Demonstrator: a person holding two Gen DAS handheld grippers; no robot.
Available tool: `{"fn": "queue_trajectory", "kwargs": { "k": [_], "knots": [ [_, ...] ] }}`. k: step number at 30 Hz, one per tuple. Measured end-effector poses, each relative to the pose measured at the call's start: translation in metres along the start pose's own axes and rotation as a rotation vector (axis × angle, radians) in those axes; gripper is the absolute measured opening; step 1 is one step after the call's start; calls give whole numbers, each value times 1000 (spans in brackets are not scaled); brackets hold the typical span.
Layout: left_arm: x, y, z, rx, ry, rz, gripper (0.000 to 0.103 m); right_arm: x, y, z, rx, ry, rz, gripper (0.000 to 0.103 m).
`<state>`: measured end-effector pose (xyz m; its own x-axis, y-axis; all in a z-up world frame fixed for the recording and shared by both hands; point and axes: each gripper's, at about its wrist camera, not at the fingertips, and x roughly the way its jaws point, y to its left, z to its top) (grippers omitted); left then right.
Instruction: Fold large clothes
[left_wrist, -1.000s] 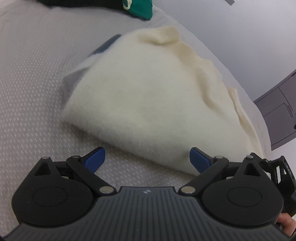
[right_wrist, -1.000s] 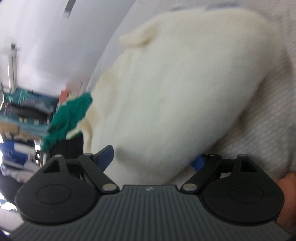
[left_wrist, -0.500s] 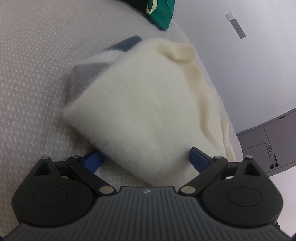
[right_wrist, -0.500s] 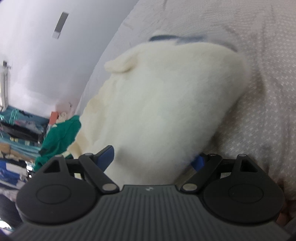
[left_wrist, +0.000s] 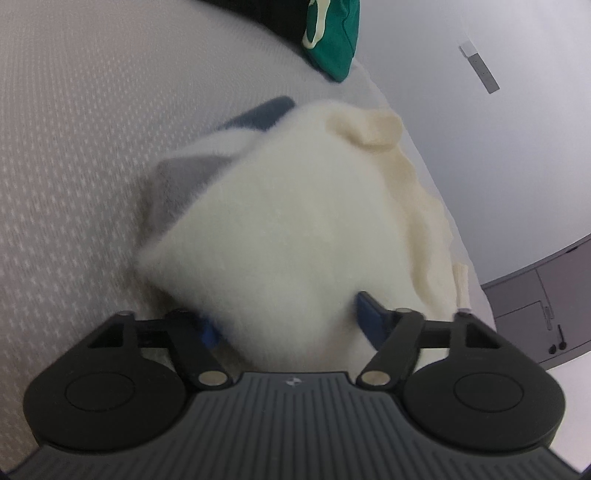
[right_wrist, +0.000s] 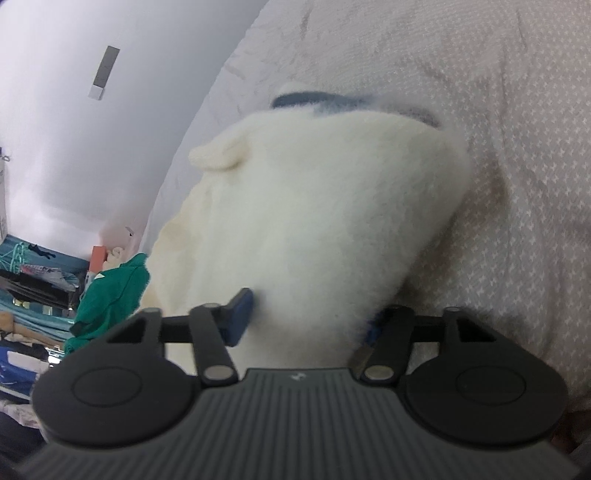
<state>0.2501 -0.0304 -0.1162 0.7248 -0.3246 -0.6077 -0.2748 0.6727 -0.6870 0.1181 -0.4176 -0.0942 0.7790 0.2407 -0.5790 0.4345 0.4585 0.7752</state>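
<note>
Both tongs (left_wrist: 288, 325) (right_wrist: 310, 321) angle down, closing on cream sweater (left_wrist: 288, 229).

Patterned bedspread (left_wrist: 74, 147), white wall (left_wrist: 498, 166)

This looks like a bedroom in a home. The landmark is a bed (left_wrist: 74, 155) covered with a pale grey sheet printed with small white marks, soft and slightly rumpled. On the bed lies a cream fleecy garment (left_wrist: 280, 229), and beyond it, at the bed's far edge, a green piece of clothing (left_wrist: 332, 37). Plain white walls (right_wrist: 92, 155) rise beside the bed. Past the bed's edge in the right wrist view stands cluttered shelving (right_wrist: 29, 266) with stacked household things, blurred.
</note>
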Motion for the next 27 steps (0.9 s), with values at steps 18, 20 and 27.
{"fn": "queue_trajectory", "kwargs": {
  "k": [18,20,27],
  "knots": [
    [-88,-18,-3,94,-136,-27,31,-42,35,9,-165,-5,179,29],
    [-105,-19,-7,90,-142,-30,31,-51,36,9,-177,8,195,29],
    [-166,-16,-27,88,-111,16,31,-85,42,3,-257,75,242,29]
  ]
}}
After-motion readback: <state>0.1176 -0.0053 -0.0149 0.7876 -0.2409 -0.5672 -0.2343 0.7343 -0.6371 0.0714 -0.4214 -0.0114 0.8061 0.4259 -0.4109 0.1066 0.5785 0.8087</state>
